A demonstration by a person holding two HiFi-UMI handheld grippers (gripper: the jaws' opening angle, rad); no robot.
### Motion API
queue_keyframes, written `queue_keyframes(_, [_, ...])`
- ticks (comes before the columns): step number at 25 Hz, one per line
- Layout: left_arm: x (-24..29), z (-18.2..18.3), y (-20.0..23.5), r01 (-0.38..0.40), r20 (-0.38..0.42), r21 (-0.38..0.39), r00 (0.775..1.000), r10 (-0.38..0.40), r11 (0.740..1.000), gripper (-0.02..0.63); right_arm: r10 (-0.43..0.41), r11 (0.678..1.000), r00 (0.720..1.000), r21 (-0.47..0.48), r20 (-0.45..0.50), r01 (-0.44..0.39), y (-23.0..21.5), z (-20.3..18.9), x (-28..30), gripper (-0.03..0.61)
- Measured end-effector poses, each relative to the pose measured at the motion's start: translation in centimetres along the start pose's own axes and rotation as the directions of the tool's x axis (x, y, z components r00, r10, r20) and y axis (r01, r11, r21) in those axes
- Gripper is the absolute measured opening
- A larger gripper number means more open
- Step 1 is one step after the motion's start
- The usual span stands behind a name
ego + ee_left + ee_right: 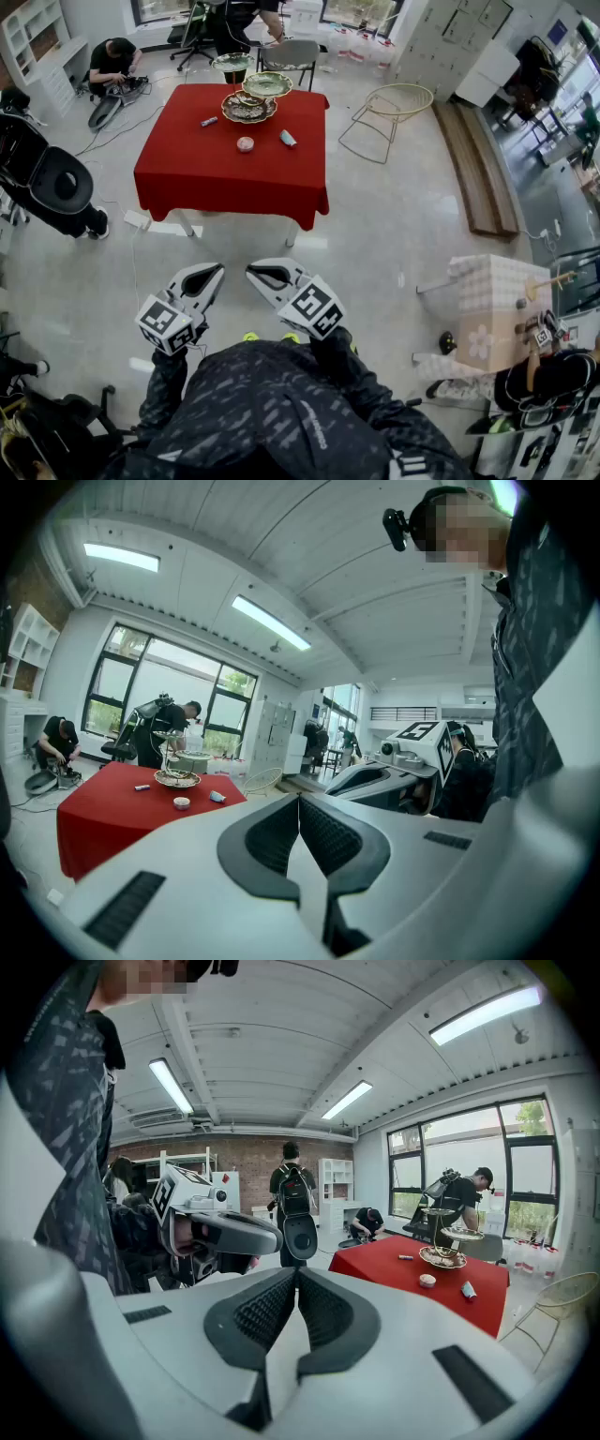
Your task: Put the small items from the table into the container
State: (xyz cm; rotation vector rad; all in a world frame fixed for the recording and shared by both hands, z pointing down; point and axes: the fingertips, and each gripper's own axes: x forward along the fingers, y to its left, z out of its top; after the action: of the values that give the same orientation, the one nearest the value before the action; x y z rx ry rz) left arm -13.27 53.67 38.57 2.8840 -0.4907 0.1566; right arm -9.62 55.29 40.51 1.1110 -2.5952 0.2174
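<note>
You hold both grippers well short of the red table at your 12 o'clock. The left gripper and right gripper each have jaws pressed together on nothing. A round pink item lies mid-table, with a blue tube at its 3 o'clock, a small stick at 10 o'clock and the tiered dish stand at 12 o'clock.

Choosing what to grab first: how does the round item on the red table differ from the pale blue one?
The round item is a pinkish disc; the pale blue item is elongated. In the head view the round item lies left of the pale blue item. Both rest on the red tablecloth, outside the tiered stand.
</note>
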Motion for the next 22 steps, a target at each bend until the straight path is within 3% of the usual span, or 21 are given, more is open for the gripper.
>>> queue_keyframes(22, [-1.1, -1.2, 0.5, 0.027, -0.002, -0.029, 1.0, -0.027, 0.999, 0.01, -0.033, 0.999, 0.998, 0.006, -0.056, 0.033, 1.1, -1.6, 2.1, 0.021])
